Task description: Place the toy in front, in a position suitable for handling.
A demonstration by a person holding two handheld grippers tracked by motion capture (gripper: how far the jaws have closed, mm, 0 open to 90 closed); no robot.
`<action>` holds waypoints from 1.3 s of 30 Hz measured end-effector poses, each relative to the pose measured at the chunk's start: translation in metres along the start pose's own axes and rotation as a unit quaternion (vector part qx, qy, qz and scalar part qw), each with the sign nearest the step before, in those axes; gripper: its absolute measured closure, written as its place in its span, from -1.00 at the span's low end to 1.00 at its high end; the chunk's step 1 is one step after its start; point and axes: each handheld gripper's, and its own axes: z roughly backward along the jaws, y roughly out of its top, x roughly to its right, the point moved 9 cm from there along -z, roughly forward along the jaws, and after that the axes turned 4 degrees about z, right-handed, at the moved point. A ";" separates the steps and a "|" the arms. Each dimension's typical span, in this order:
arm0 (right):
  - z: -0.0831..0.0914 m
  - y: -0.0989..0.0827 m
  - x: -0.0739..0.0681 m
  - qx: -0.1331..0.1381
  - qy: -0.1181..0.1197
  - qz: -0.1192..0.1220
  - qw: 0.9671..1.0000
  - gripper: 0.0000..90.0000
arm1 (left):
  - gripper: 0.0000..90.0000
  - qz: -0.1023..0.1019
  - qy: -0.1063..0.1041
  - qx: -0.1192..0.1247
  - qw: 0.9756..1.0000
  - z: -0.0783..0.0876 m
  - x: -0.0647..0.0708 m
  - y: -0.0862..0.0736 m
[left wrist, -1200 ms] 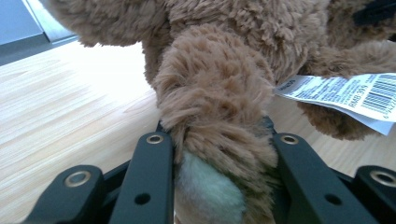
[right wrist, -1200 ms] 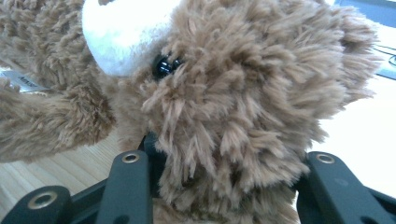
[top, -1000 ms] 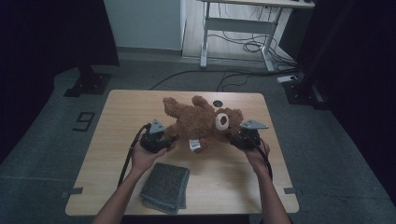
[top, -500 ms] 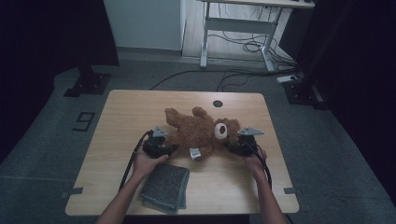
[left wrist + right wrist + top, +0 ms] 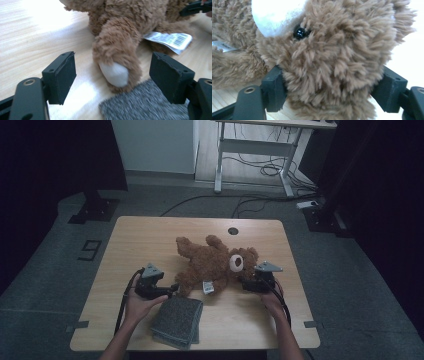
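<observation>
The left gripper [image 5: 172, 288] is spread wide – its jaws have just been opening, and the bear's [image 5: 210, 265] paw [image 5: 116, 72] lies between them without touching either pad. The right gripper [image 5: 243, 284] has also just been opening; the head [image 5: 332, 60] sits between its jaws, and the fur seems to brush both pads. The bear lies on its back in the middle of the tabletop [image 5: 140, 240], head to the right. A grey cloth [image 5: 177, 320] lies near the left gripper – just under the paw. A white label [image 5: 170, 40] lies beside the body.
</observation>
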 end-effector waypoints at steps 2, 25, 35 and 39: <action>0.001 0.000 -0.001 0.002 -0.004 -0.003 1.000 -0.49 | -0.53 -0.001 -0.001 0.000 1.000 0.003 0.001 -0.002; 0.034 -0.021 -0.014 0.054 -0.002 -0.060 0.997 -0.59 | -0.60 -0.011 -0.010 -0.098 0.995 -0.018 0.016 -0.075; 0.036 -0.025 -0.013 0.054 -0.010 -0.056 0.997 -0.58 | -0.08 -0.033 -0.026 -0.086 0.995 -0.017 0.020 -0.079; 0.037 -0.027 -0.014 0.052 -0.011 -0.058 0.997 -0.58 | 0.46 -0.031 -0.055 -0.089 0.994 -0.016 0.026 -0.081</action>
